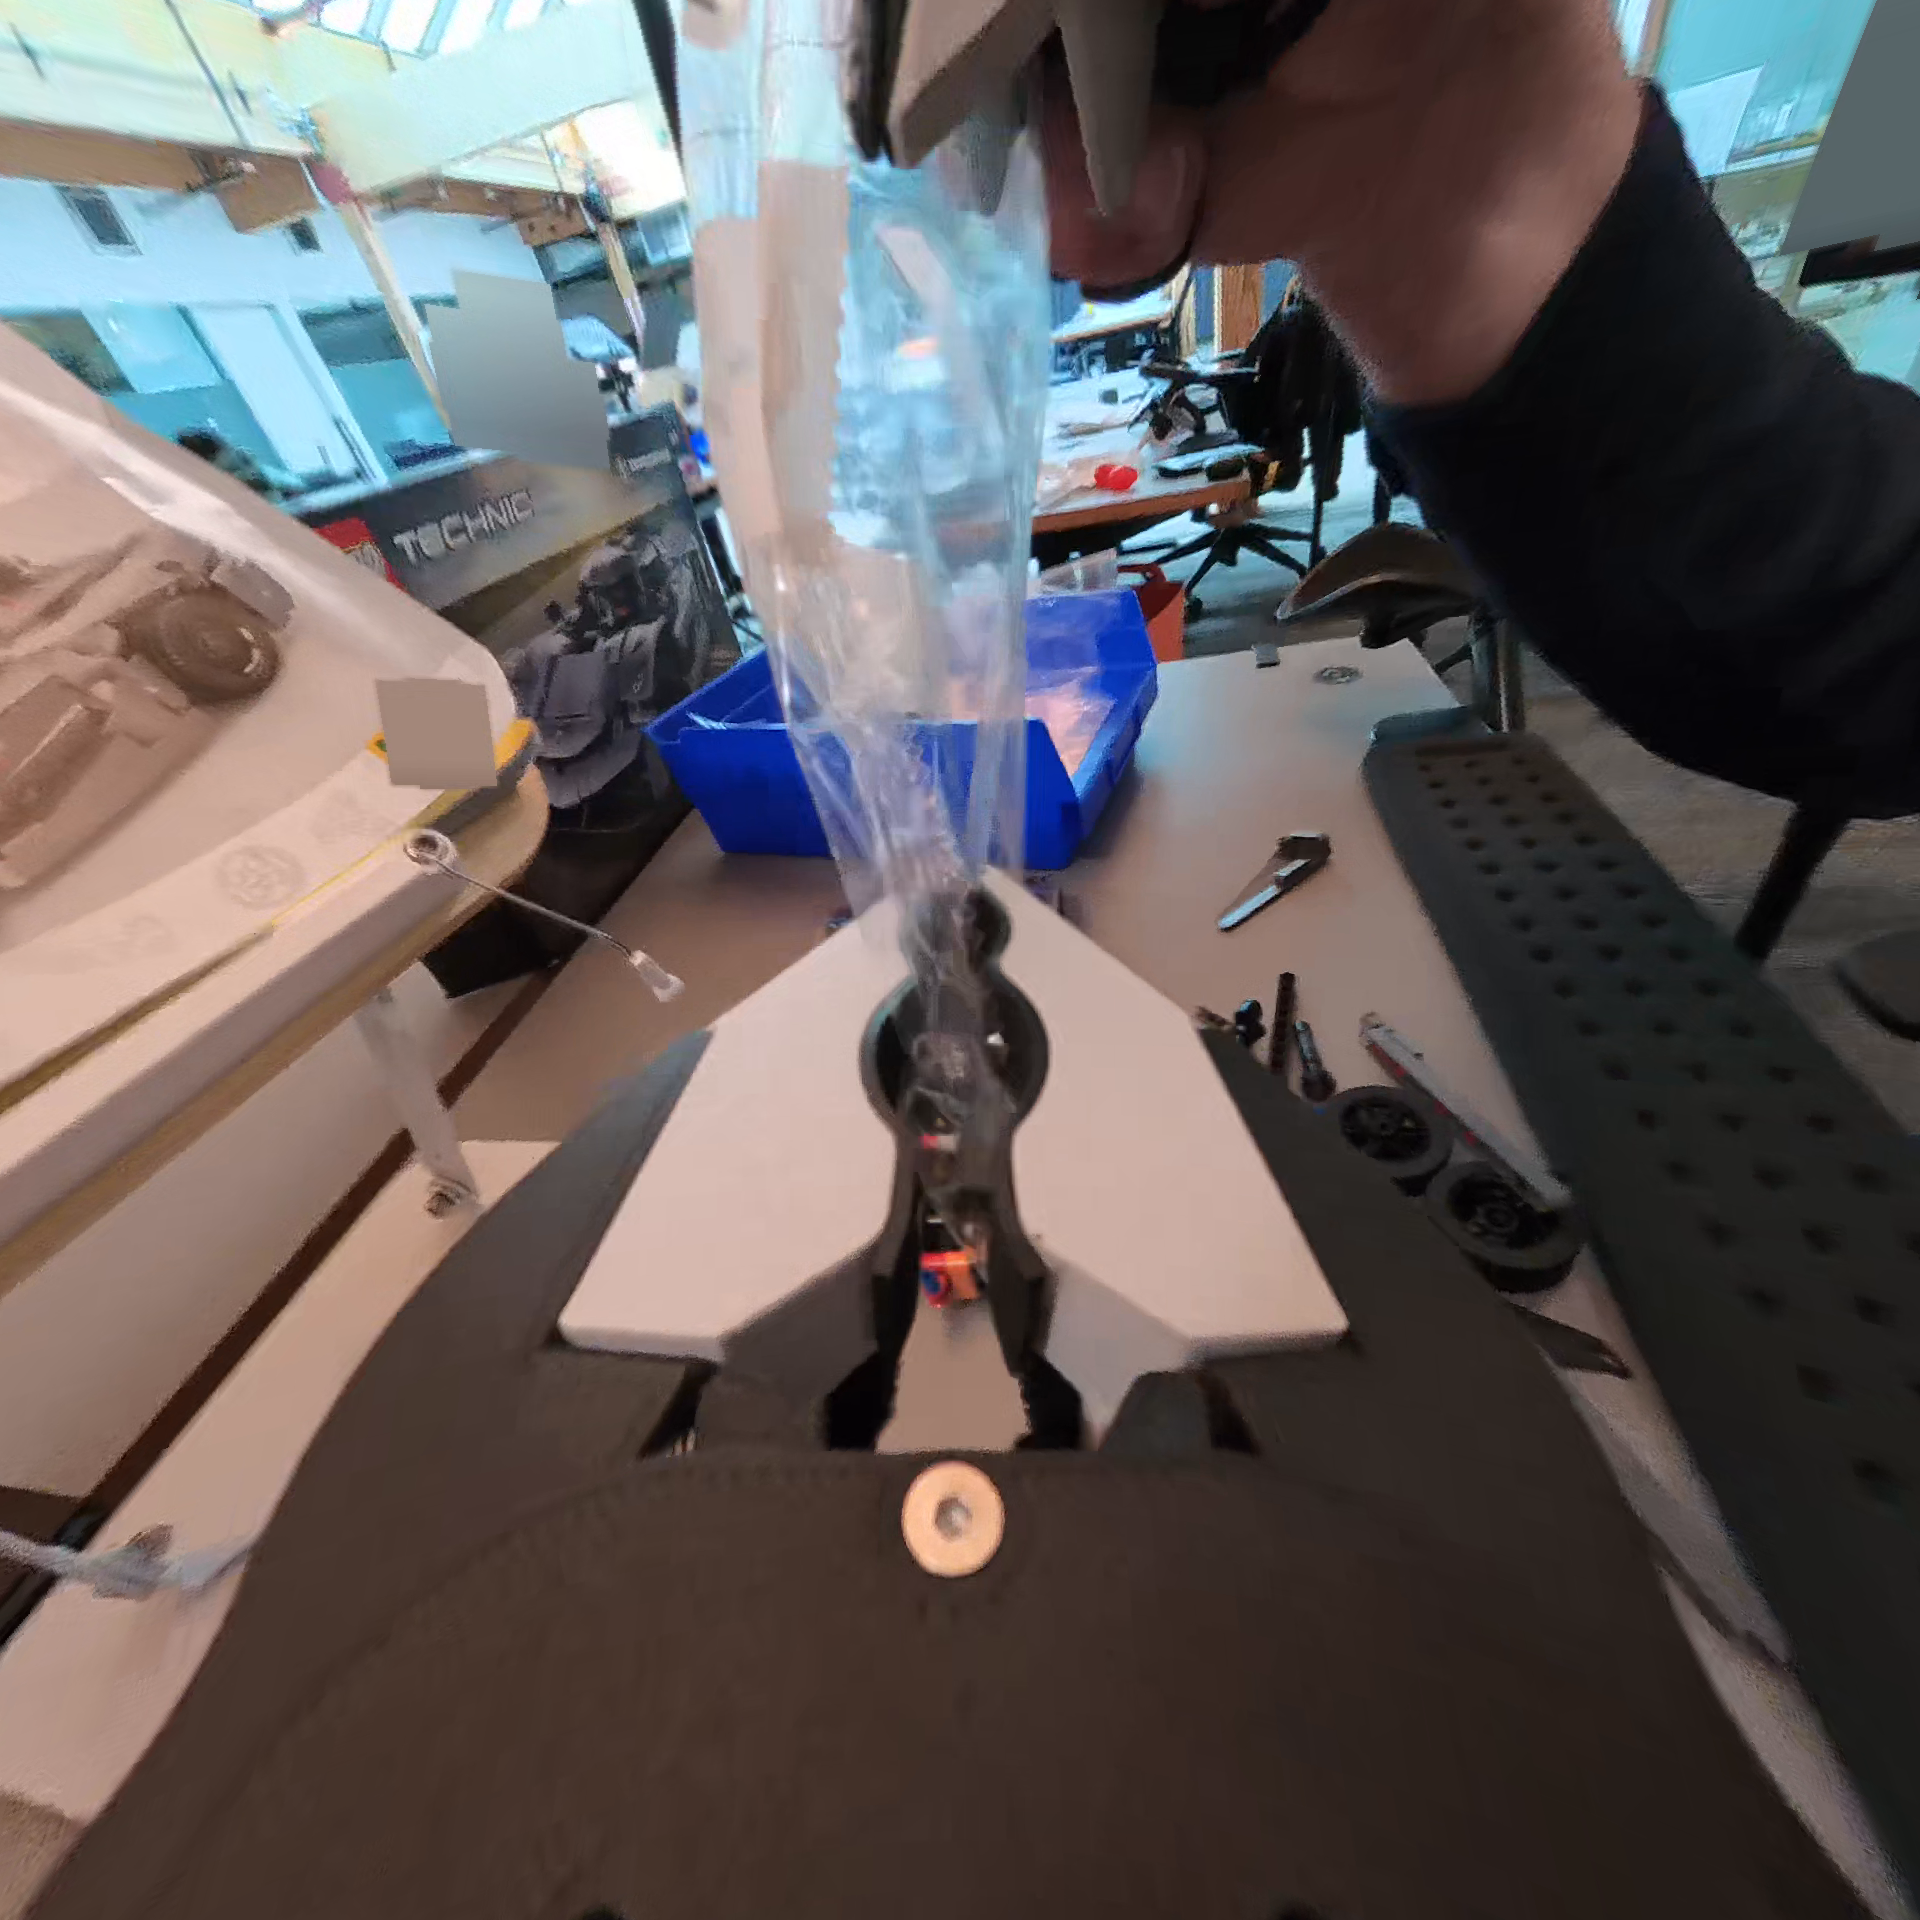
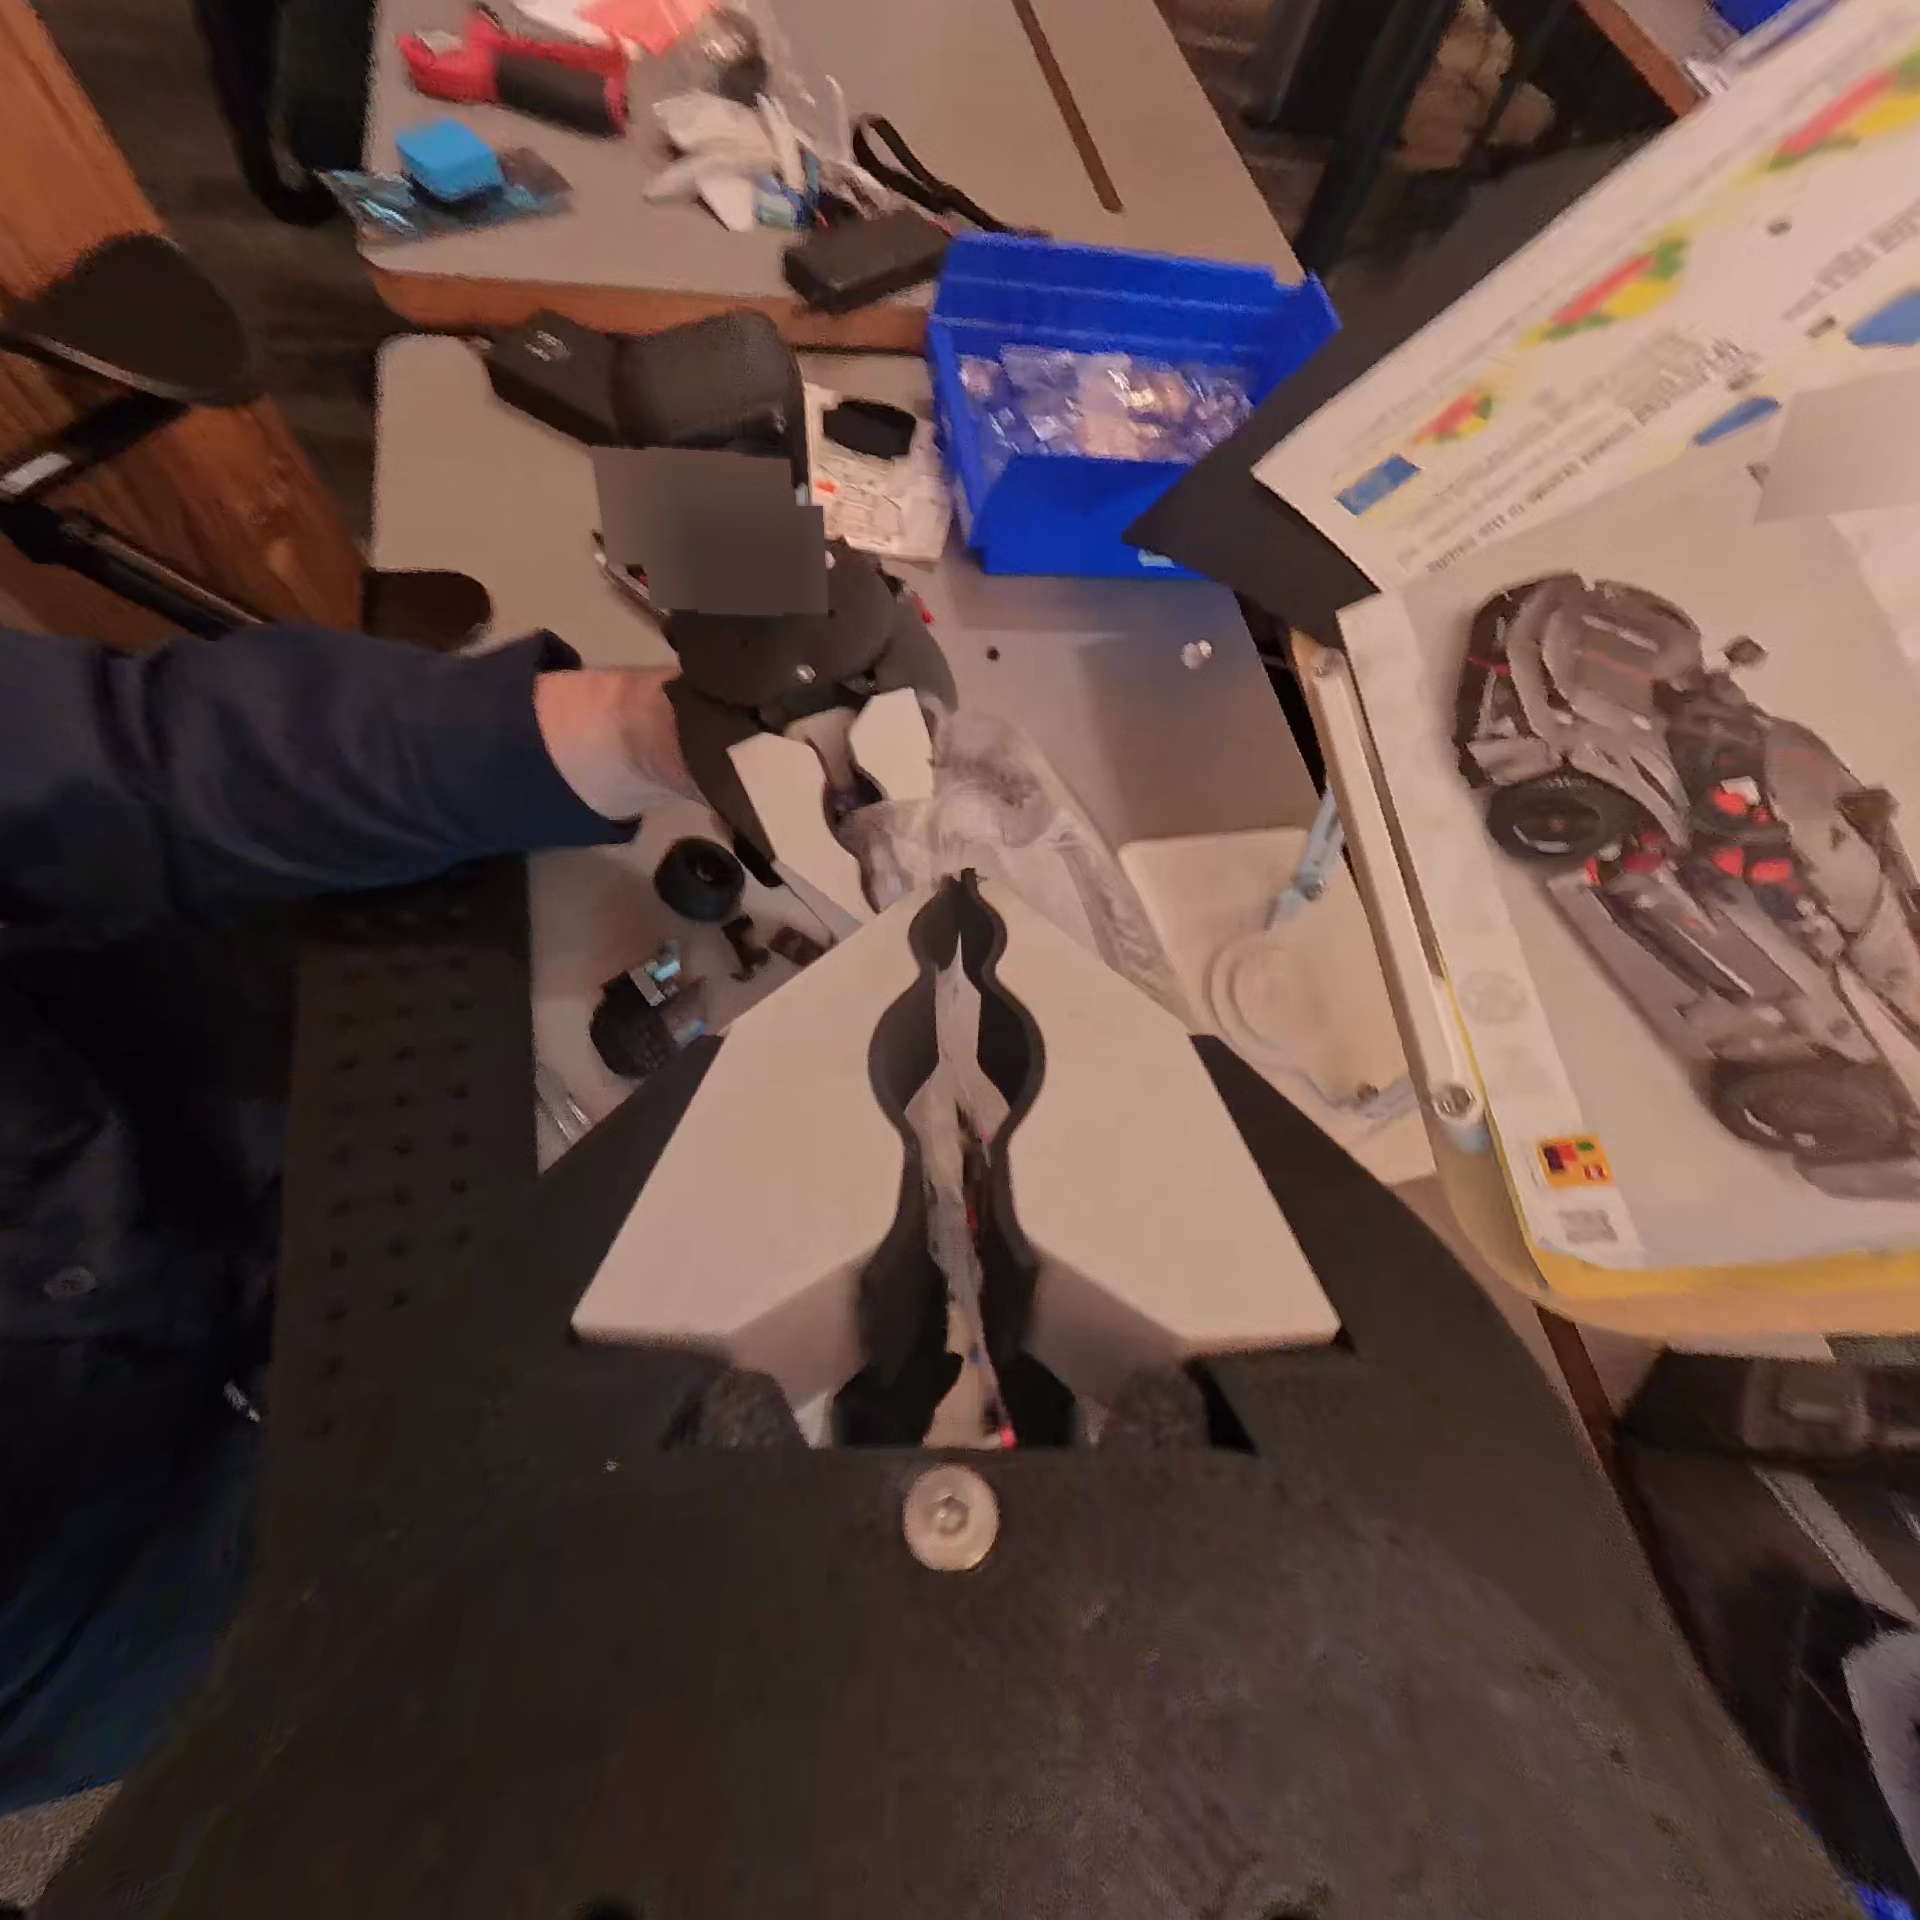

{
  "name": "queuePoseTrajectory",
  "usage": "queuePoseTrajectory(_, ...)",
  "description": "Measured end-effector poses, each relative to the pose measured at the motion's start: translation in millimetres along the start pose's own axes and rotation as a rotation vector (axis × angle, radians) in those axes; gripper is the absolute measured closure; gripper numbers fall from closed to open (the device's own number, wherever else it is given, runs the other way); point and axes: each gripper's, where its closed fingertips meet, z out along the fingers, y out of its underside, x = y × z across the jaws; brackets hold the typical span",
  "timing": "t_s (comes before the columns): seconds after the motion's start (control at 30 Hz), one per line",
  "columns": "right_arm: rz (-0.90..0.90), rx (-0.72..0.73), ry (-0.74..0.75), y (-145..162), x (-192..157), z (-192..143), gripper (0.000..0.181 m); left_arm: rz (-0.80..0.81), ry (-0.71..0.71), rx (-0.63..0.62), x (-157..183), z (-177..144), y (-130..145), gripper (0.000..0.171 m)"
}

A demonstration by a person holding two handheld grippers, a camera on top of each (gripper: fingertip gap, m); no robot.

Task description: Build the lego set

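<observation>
Stretching one clear plastic bag (image 1: 883,520) between them, left gripper (image 1: 951,914) and right gripper (image 2: 961,894) each clamp it.

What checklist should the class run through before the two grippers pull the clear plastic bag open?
1. Left gripper shut on the clear plastic bag: ok.
2. Right gripper shut on the same bag: ok.
3. Bag stretched between both grippers: ok.
4. Bag already torn open: cannot tell.
5. Small parts bunched at the left gripper's end: ok.
6. Loose black wheels lie on the table, clear of the bag: ok.
</observation>
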Motion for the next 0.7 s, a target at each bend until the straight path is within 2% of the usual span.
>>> queuePoseTrajectory(0.1,0.002,0.07,0.061,-14,7,-6,0.178,0.004,-0.083,0.005,-12,-10,-7,0.171)
queuePoseTrajectory(0.17,0.006,0.149,0.174,-27,20,-21,0.152,-0.005,-0.176,0.036,-27,-20,-11,0.171)
queuePoseTrajectory(0.23,0.011,0.198,0.308,-30,31,-40,0.145,-0.019,-0.257,0.025,-39,-30,-11,0.171)
queuePoseTrajectory(0.33,0.124,0.187,0.284,-14,21,-42,0.141,0.032,-0.404,0.065,-50,-43,-25,0.171)
queuePoseTrajectory(0.37,0.166,0.199,0.277,-10,19,-37,0.132,0.067,-0.46,0.061,-51,-44,-29,0.171)
queuePoseTrajectory(0.47,0.297,0.25,0.233,1,14,-11,0.099,0.166,-0.643,0.011,-56,-41,-34,0.171)
queuePoseTrajectory(0.53,0.404,0.314,0.208,1,15,9,0.071,0.243,-0.762,-0.069,-57,-33,-31,0.171)
queuePoseTrajectory(0.6,0.475,0.363,0.245,4,25,18,0.059,0.356,-0.834,-0.153,-52,-20,-29,0.171)
queuePoseTrajectory(0.7,0.549,0.483,0.23,1,34,17,0.053,0.542,-0.911,-0.267,-48,-7,-29,0.171)
